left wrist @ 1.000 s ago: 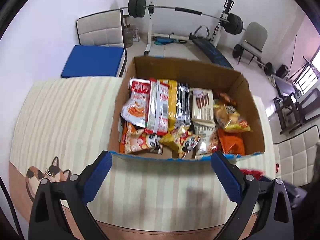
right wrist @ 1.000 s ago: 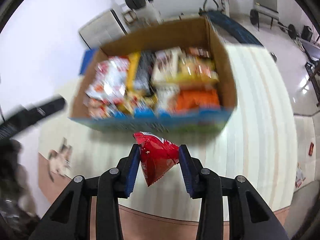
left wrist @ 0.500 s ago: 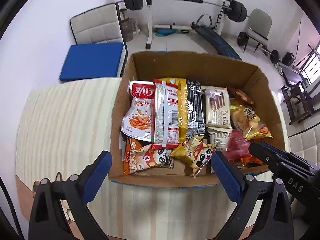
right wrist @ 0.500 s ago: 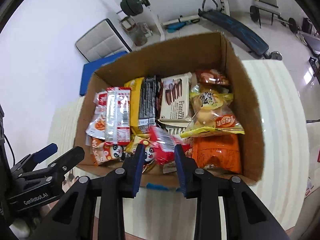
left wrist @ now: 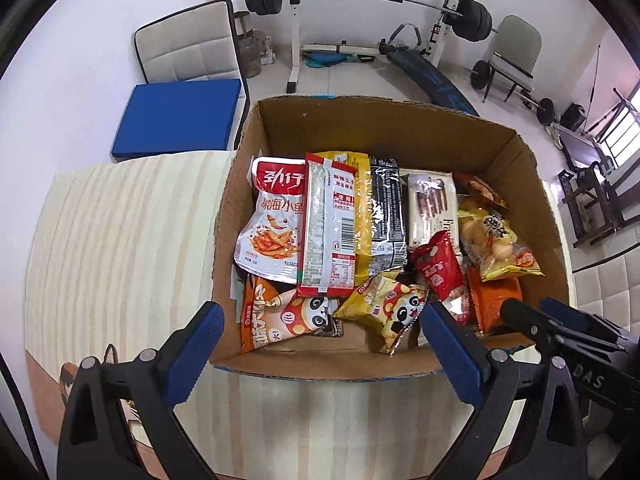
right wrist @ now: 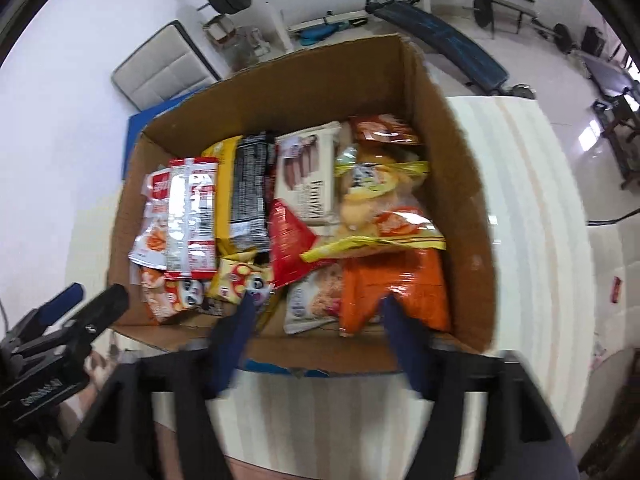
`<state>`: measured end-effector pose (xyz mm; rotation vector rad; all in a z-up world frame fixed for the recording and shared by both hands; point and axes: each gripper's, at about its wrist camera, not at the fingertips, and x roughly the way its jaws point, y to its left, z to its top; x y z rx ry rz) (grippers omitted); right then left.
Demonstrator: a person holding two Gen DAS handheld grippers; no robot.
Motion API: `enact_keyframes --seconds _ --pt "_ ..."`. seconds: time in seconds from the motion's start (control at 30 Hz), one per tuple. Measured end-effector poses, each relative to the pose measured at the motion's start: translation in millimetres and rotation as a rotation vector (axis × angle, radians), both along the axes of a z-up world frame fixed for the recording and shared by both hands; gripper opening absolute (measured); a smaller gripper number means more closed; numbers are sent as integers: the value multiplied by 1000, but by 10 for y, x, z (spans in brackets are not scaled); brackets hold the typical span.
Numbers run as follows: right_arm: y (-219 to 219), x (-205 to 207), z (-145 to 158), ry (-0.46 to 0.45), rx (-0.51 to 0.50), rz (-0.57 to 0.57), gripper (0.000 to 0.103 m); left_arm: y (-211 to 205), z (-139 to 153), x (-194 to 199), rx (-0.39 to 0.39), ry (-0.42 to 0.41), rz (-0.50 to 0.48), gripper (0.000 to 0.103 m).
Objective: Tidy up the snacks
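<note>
Hovering nearest: left gripper (left wrist: 320, 344), jaws wide, empty; right gripper (right wrist: 316, 320), jaws spread, empty, at the cardboard box (left wrist: 384, 128) front rim. Beyond: red snack packet (right wrist: 286, 242) lying in the box among other snacks. Step judged: packet deposited. Next: locate another loose snack.
</note>
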<state>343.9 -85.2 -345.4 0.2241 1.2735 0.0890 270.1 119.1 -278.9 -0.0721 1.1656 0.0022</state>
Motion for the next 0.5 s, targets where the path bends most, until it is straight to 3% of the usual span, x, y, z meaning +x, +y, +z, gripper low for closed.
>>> enact_keyframes --seconds 0.13,0.3,0.5 --pt "-25 -75 104 -8 -49 -6 92 -12 76 -40 -10 -8 -1 102" --pt "-48 -202 271 -35 -81 -15 93 -33 244 -164 -16 -34 -6 102" --pt "-96 -509 682 -107 -94 -30 93 -83 471 -403 -14 -65 -21 102"
